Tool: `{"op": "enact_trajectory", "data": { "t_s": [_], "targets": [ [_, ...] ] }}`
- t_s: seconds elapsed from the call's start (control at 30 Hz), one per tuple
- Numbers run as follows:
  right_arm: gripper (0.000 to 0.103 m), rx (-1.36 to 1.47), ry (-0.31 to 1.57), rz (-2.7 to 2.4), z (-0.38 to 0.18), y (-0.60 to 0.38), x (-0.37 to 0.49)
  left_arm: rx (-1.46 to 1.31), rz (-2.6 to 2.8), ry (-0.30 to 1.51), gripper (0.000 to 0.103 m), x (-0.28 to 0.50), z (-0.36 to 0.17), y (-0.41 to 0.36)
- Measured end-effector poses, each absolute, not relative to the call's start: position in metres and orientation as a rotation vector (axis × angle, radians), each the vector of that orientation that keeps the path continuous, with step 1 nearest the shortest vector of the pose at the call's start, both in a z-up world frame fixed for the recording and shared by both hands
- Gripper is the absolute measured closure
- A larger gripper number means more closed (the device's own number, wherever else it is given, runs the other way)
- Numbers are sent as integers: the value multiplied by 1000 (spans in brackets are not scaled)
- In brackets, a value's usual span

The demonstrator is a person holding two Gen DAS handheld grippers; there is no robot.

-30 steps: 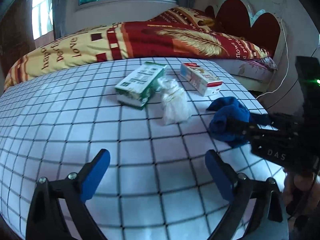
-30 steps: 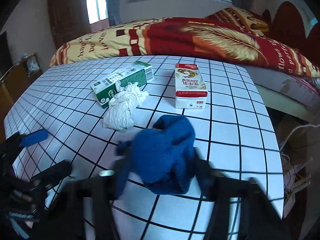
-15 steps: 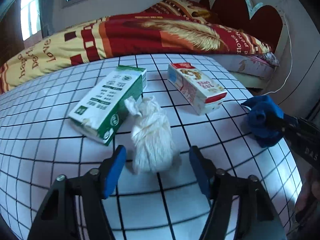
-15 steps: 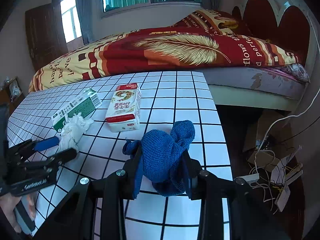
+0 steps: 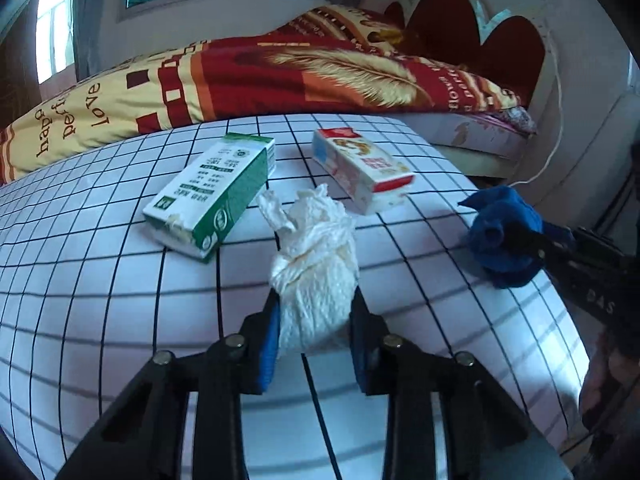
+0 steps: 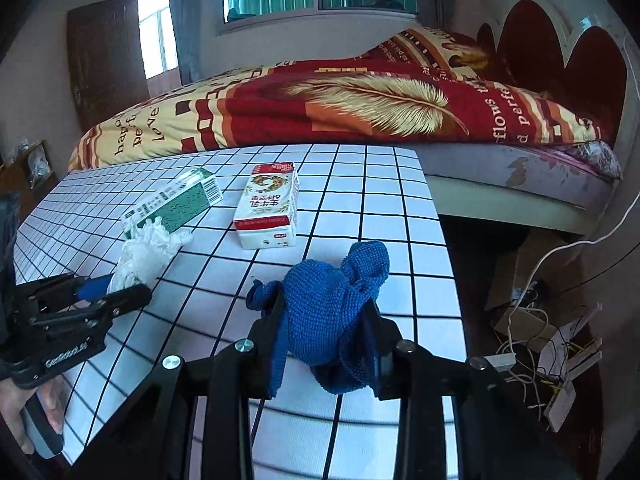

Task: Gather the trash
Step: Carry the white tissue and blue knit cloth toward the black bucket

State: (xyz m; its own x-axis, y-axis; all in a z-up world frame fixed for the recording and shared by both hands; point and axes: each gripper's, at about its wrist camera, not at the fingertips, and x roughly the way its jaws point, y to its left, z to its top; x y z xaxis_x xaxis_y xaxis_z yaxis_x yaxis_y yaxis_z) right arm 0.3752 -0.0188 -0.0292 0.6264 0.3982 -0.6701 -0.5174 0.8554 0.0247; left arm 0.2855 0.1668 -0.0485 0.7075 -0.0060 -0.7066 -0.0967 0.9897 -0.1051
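Note:
My left gripper is closing, and its blue pads press both sides of a crumpled white tissue on the checked tablecloth. In the right wrist view the same tissue sticks out of that gripper at the left. A bunched blue cloth hangs lifted just above the table near its right edge, with my right gripper shut on it and still tightening. Two milk cartons lie flat behind the tissue: a green one and a red-and-white one.
A bed with a red and yellow quilt runs along the table's far side. Right of the table's edge the floor holds cardboard, white cables and a power strip. A hand grips the left tool's handle.
The left gripper moved forward to the tissue and its jaws closed from wide apart onto it. The right gripper carried the blue cloth up and toward the table's right edge.

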Motion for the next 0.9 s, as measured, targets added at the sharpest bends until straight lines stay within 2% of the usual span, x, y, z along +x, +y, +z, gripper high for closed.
{"op": "enact_trajectory", "data": {
  "t_s": [0.5,0.9],
  "targets": [
    [69,-186,652,519,0,-59,285,-103,11,716,71,207,-15,119],
    [69,-176,609,512,22,-81,242,-85,-12,687,71,178,0,101]
  ]
}}
